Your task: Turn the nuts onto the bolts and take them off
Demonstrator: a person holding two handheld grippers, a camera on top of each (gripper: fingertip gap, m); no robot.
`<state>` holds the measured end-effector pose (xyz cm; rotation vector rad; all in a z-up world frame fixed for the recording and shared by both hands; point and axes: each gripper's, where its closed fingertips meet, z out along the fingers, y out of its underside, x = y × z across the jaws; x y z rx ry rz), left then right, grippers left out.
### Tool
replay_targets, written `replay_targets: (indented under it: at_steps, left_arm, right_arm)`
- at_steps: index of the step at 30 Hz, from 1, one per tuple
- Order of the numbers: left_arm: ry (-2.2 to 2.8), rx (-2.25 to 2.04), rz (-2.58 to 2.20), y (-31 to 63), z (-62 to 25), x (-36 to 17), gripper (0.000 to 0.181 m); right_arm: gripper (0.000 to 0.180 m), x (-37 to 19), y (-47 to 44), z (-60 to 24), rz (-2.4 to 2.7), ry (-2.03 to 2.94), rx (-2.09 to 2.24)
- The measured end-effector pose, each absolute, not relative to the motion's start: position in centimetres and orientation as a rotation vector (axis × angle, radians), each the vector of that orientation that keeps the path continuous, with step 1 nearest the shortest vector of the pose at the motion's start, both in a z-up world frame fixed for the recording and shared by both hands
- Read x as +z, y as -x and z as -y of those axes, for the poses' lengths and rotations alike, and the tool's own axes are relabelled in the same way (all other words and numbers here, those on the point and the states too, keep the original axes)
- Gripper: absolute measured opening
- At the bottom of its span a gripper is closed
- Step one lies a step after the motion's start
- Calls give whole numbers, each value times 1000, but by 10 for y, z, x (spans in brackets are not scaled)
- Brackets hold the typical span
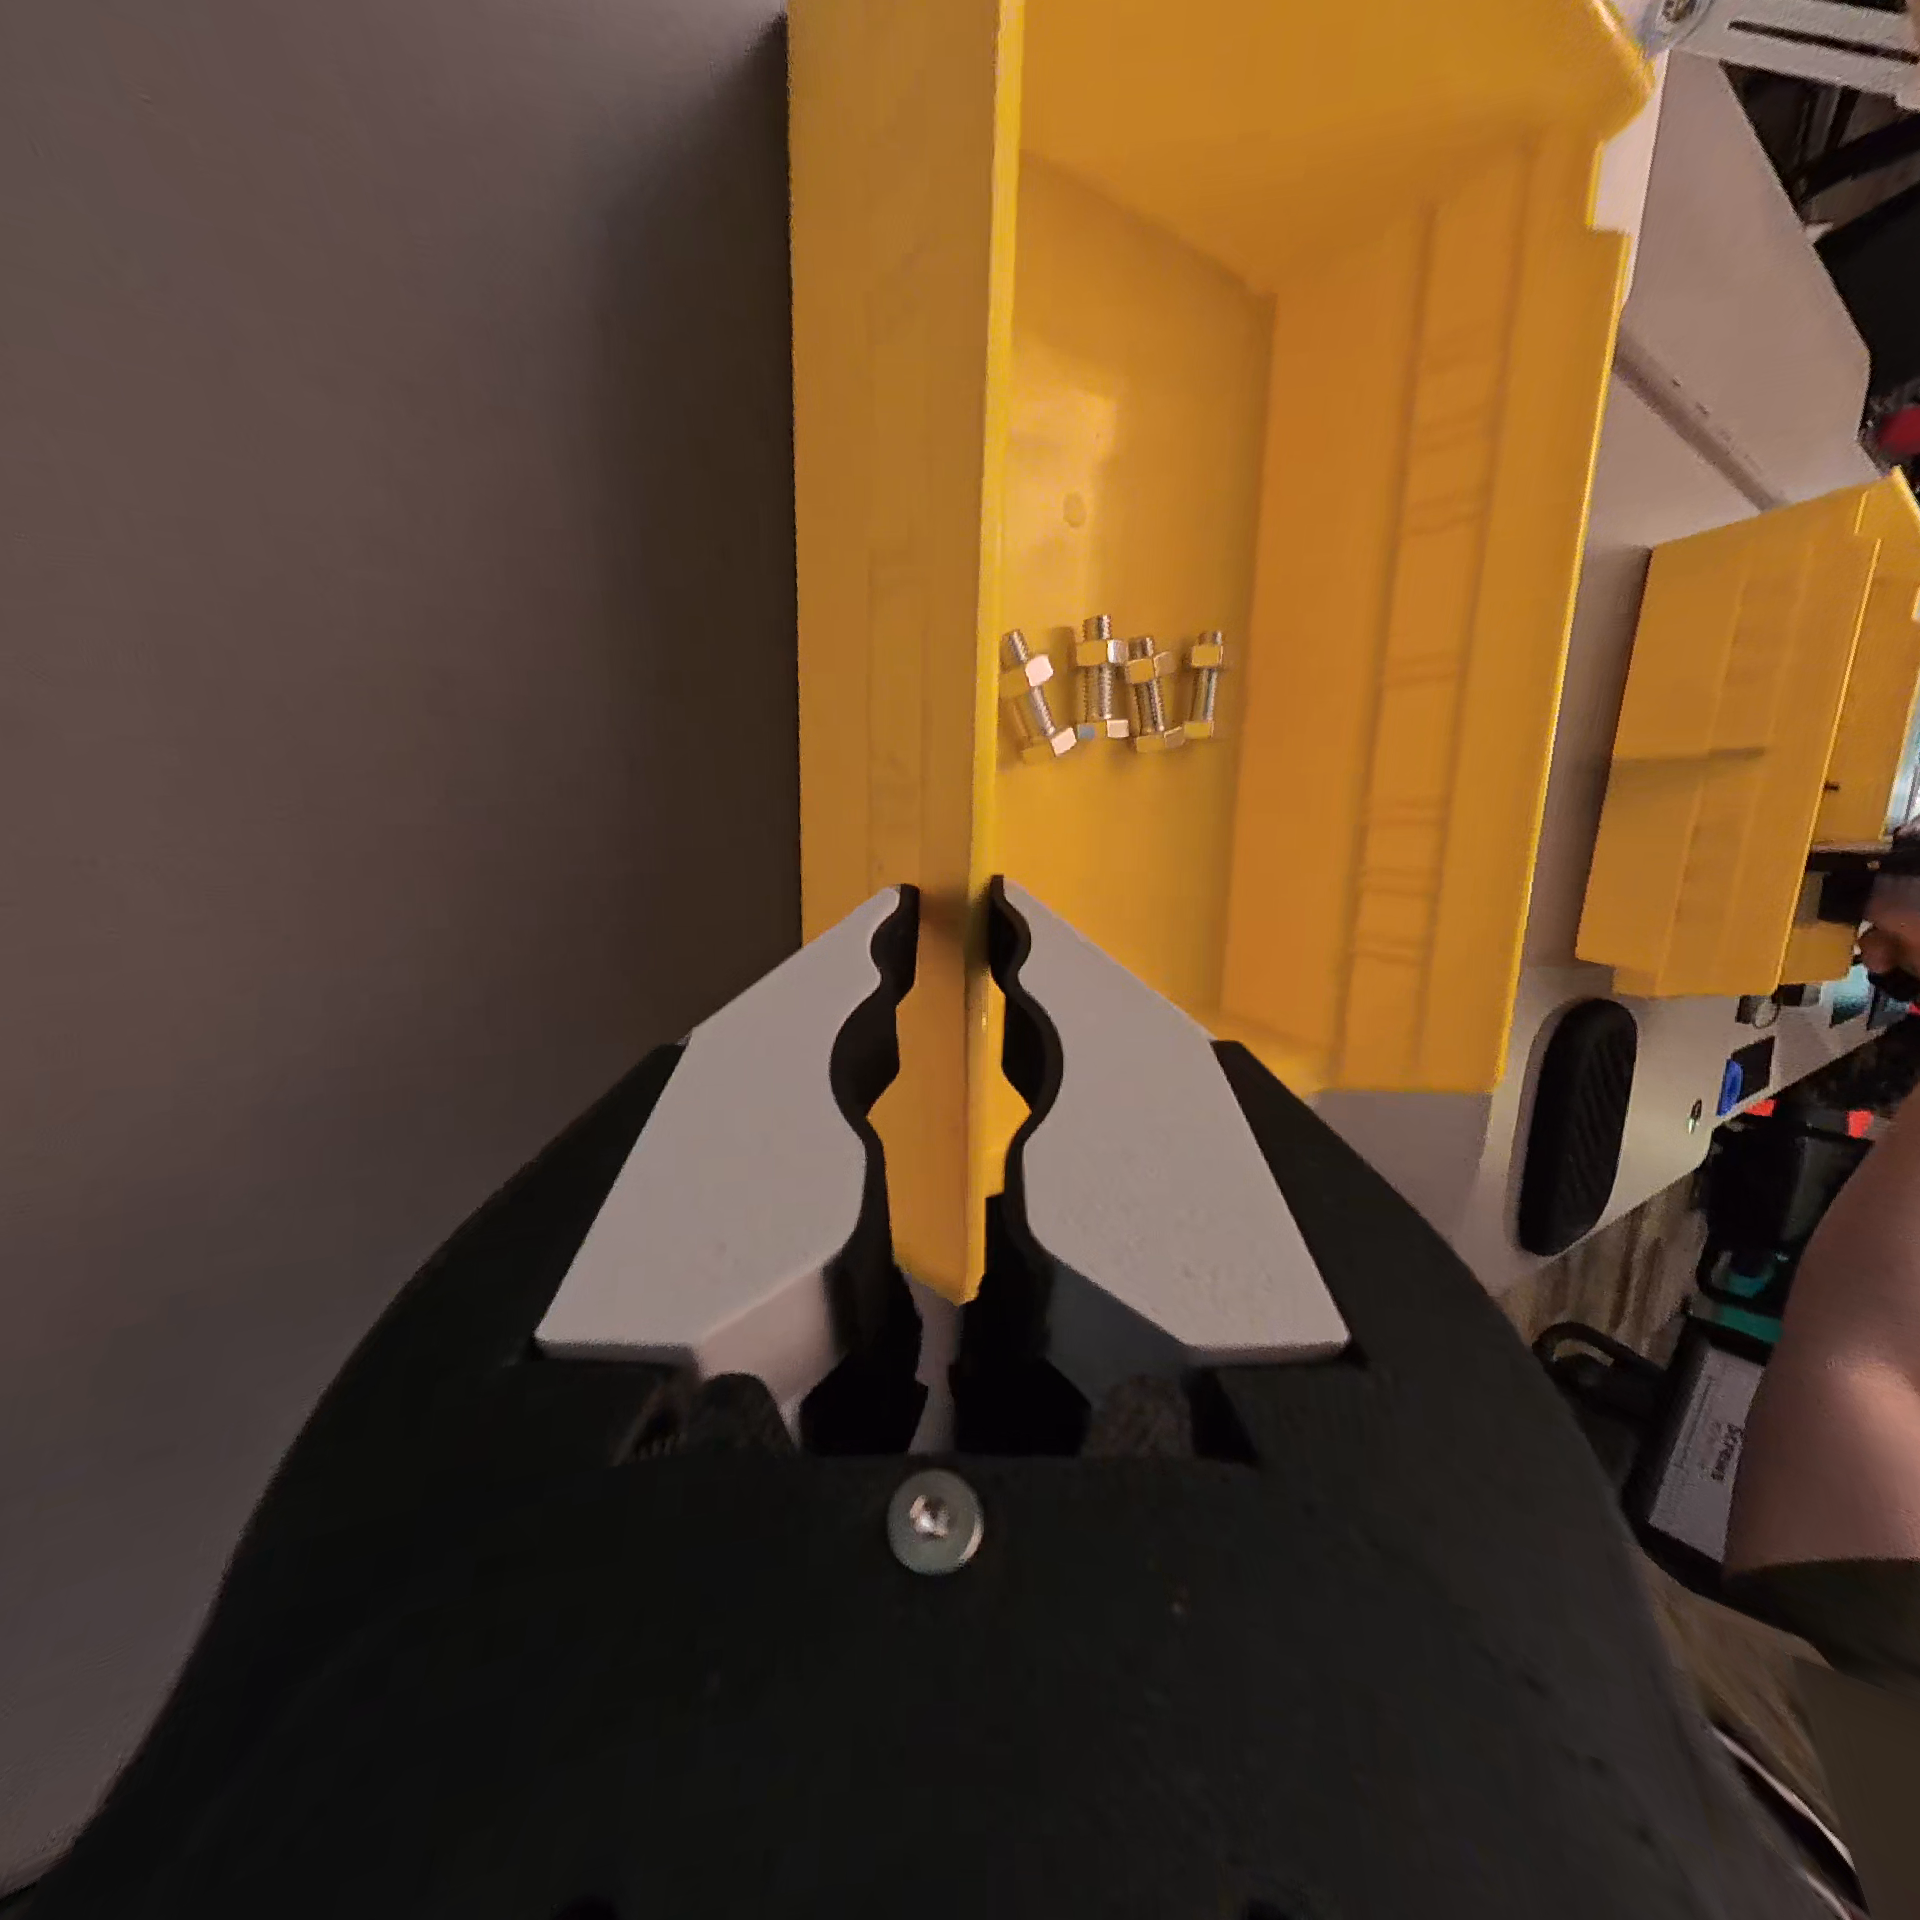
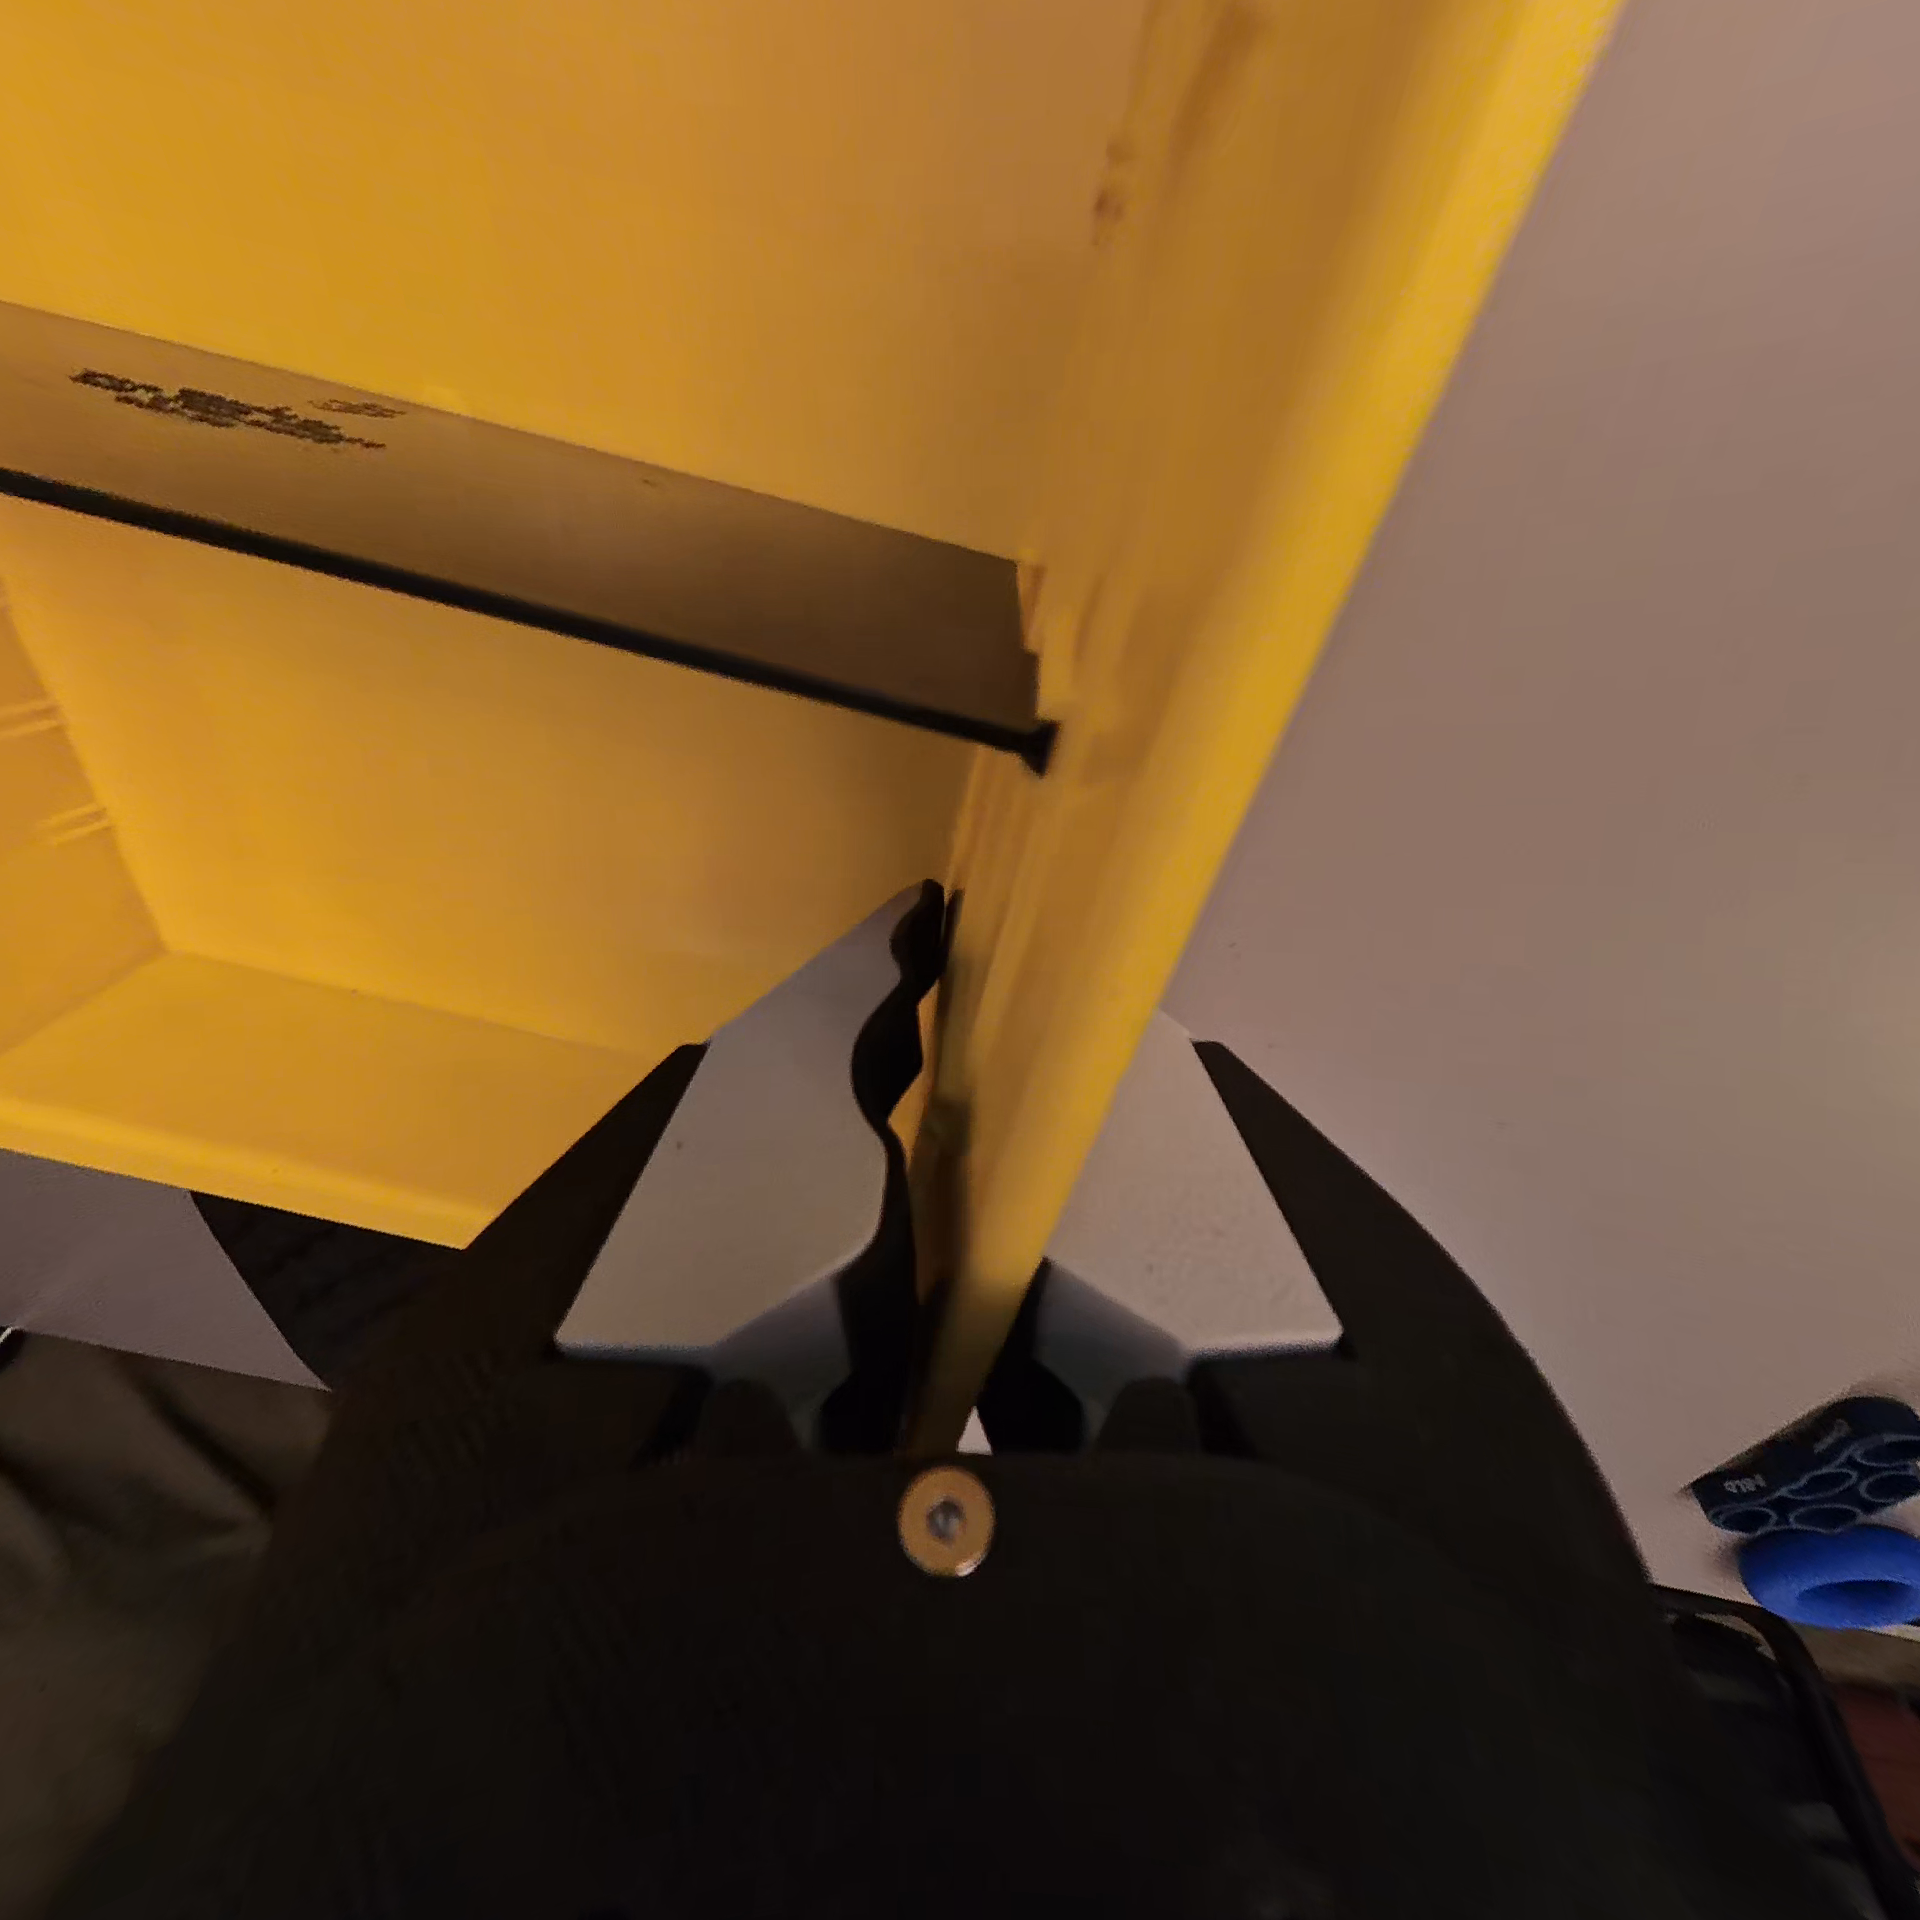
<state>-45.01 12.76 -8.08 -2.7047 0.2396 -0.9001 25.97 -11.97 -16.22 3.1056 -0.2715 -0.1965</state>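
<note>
**Both grippers clamped on yellow bin walls**

Left wrist view: the left gripper (image 1: 954, 896) has its jaws closed on the side wall of a yellow bin (image 1: 1351, 436), the wall's edge running between the fingers. Inside the bin, four bolts with nuts (image 1: 1112, 691) lie side by side against the floor, small and hard to resolve. A second yellow bin (image 1: 1756, 758) is cut off at the right edge.

Right wrist view: the right gripper (image 2: 951, 894) grips a wall of a yellow bin (image 2: 644, 208); its right finger is mostly hidden behind that wall. A black rod (image 2: 540, 613) crosses the blurred interior. No bolts show here. A blue object (image 2: 1829, 1538) sits at the lower right, partly cut off.
</note>
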Motion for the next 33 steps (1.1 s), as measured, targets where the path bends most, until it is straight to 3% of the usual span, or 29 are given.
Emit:
replay_targets:
  at_steps: [13,18,22,27,30,33]
  left_arm:
    - [2700,-869,-228,451,-132,-81,11]
    - [2610,-858,-155,456,-139,-56,10]
    - [2427,-788,-149,457,-145,-11,17]
    - [2432,-831,-474,399,-115,7,21]
    - [2590,-719,-622,374,-112,-22,20]
    - [2766,-625,-639,364,-119,-59,17]
  right_arm:
    - [6,-163,-255,132,270,-3108,-176]
    - [41,-160,-270,124,201,-3199,85]
    - [53,-147,-275,114,145,-3300,261]
    - [55,-86,-283,93,176,-3511,514]
    - [55,-19,-269,69,138,-3776,668]
    - [55,43,-220,51,-26,-4085,477]
